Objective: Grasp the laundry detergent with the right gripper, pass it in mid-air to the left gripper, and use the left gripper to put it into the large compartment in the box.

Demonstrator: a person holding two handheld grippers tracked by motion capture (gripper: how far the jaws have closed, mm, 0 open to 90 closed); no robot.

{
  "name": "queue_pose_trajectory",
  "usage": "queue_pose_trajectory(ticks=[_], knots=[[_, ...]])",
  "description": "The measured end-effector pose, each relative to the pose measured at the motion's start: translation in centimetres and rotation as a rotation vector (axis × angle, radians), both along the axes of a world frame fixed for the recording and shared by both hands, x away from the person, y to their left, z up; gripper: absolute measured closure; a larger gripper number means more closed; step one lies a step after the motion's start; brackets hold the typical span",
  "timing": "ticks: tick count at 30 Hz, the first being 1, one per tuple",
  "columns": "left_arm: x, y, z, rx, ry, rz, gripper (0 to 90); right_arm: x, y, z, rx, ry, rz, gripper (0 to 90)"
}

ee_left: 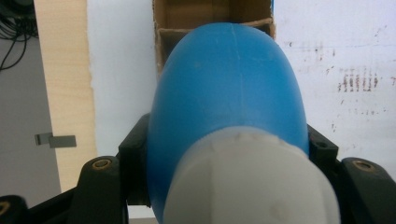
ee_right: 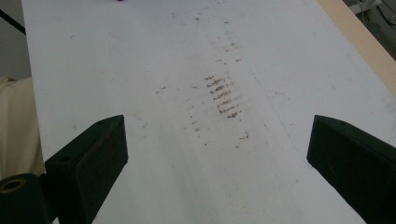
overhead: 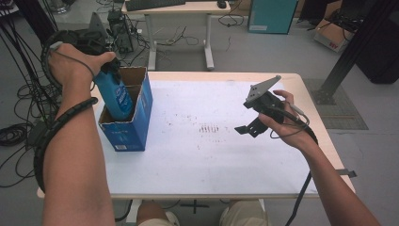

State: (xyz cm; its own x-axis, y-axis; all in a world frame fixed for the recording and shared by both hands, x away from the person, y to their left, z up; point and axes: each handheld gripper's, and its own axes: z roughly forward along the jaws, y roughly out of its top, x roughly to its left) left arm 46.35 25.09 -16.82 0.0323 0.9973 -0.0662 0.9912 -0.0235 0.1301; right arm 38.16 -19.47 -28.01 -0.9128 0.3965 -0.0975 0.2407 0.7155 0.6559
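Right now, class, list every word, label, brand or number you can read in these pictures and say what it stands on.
None can be read.
Blue bottle: white print on its side, too blurred to read.
Blue cardboard box: a small white label low on its front and faint print above it, both too small to read.
Cardboard box on the floor: a small red mark, too blurred to read.
Teal bin: a pale label, unreadable.

Table (overhead: pixel 197 165) mid & right open (stained sheet); box (overhead: pixel 134 127) blocks left edge.
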Motion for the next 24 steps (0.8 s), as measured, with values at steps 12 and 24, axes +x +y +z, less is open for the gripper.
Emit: queue_pose_trajectory(ticks=[12, 24], knots=[[0.1, -0.6, -2.9, -0.006, 0.018, -0.014, 37.7, 0.0, -0.2, -0.2, 0.003, -0.003, -0.003, 5.3], [0.0, -0.8, -5.7, -0.015, 0.027, -0.023, 37.7, 0.1, 0.0, -0.6, -0.004, 0.003, 0.004, 5.3]])
